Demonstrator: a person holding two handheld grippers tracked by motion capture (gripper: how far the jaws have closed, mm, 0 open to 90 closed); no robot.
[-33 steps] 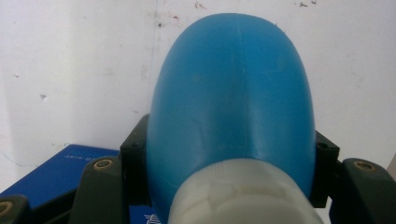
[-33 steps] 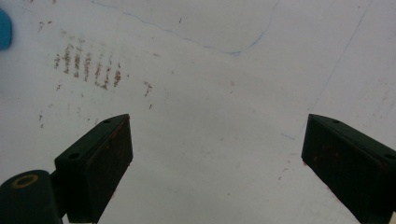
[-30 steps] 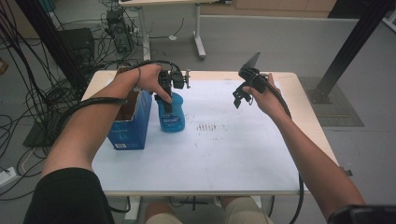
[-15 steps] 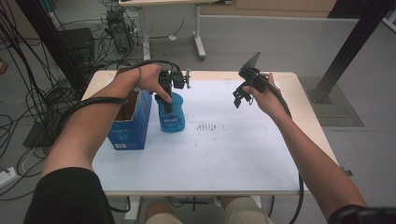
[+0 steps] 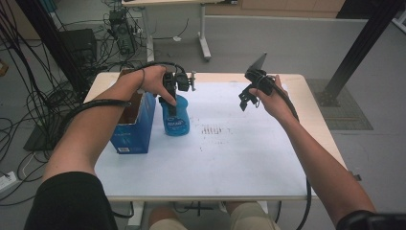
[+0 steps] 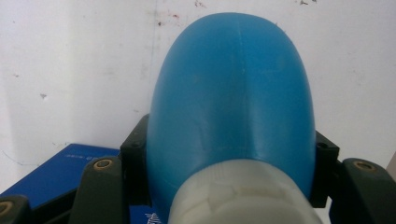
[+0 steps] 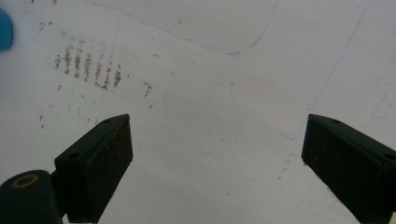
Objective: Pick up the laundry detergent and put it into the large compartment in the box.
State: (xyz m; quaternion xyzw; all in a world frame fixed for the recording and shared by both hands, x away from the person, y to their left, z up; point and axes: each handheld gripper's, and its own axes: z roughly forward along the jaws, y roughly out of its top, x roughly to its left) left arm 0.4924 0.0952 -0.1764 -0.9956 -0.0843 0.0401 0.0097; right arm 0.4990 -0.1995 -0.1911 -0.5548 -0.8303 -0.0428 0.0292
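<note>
White table (image 5: 249, 158), seen from above; its far left corner is hidden behind the person's left forearm and the near edge is partly covered by both arms. A patch of brownish marks (image 5: 213, 130) lies on the surface roughly midway between the two grippers; in the right gripper view the same marks (image 7: 86, 65) sit ahead and to the left of the jaws, with a thin blue pen line beyond them.

Blue cardboard box (image 5: 134, 127), open-topped, standing just outside the left gripper's grip, beside the bottle; its contents cannot be made out. In the left gripper view only a cut-off corner of the box (image 6: 56, 168) appears, below and left of the jaws.

Blue plastic bottle (image 5: 175, 117), upright on the table, label too small to read. In the left gripper view the bottle (image 6: 233, 98) swells between the jaws, its white cap (image 6: 238, 198) cropped by the lower edge and its base hidden.

Left gripper (image 5: 173, 96): jaws clamped on the bottle's upper body, one pad against each side.

Right gripper (image 5: 246, 98): held above the table, well apart from the bottle, jaws spread wide with only bare tabletop between them. A sliver of blue shows at the far left edge of its view, too cropped to identify with certainty.
</note>
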